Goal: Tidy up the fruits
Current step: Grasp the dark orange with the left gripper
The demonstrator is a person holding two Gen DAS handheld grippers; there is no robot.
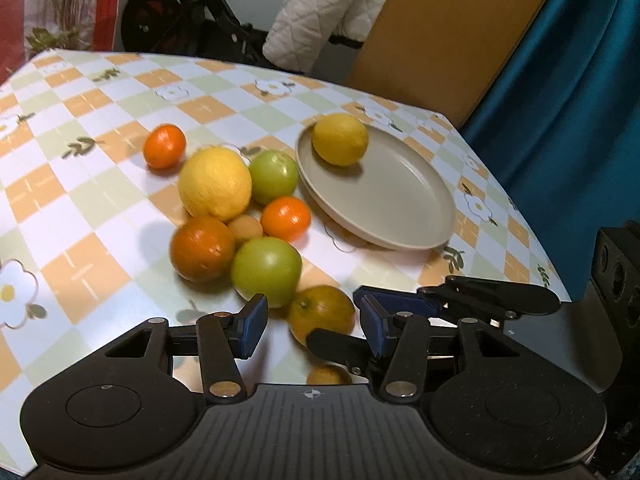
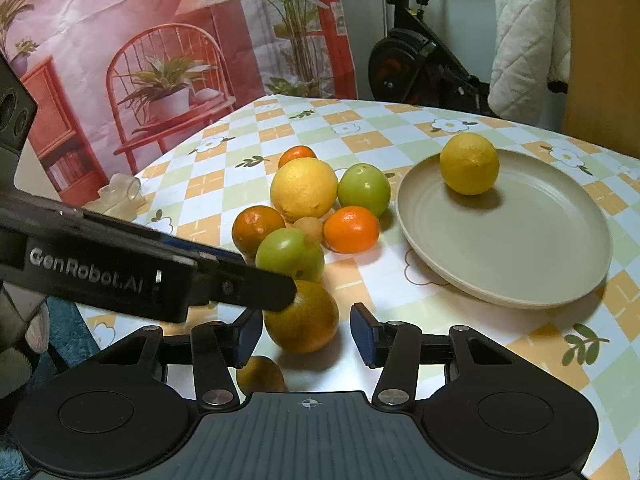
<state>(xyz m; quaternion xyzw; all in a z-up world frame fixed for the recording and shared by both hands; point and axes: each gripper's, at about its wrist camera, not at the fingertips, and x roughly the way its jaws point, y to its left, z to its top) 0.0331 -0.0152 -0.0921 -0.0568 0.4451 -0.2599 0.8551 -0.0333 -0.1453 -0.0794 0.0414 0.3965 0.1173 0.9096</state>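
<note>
A mottled orange (image 2: pixel 302 316) lies on the checked tablecloth between the fingers of my right gripper (image 2: pixel 306 338), which is open, with a gap at the right pad. A black finger (image 2: pixel 248 284) of my left gripper reaches in from the left and its tip meets the orange's top. In the left wrist view the same orange (image 1: pixel 322 314) sits ahead of my open left gripper (image 1: pixel 314 328). A beige plate (image 2: pixel 520 240) holds one lemon (image 2: pixel 470 162). A pile of fruit (image 2: pixel 304 194) lies left of the plate: a large yellow citrus, two green fruits and several oranges.
A small brownish fruit (image 2: pixel 260 374) lies close under the right gripper. Crumpled clear plastic (image 2: pixel 116 196) sits at the table's left edge. An exercise bike (image 2: pixel 412 60), a quilted cloth (image 2: pixel 528 40) and a teal curtain (image 1: pixel 580 100) stand beyond the table.
</note>
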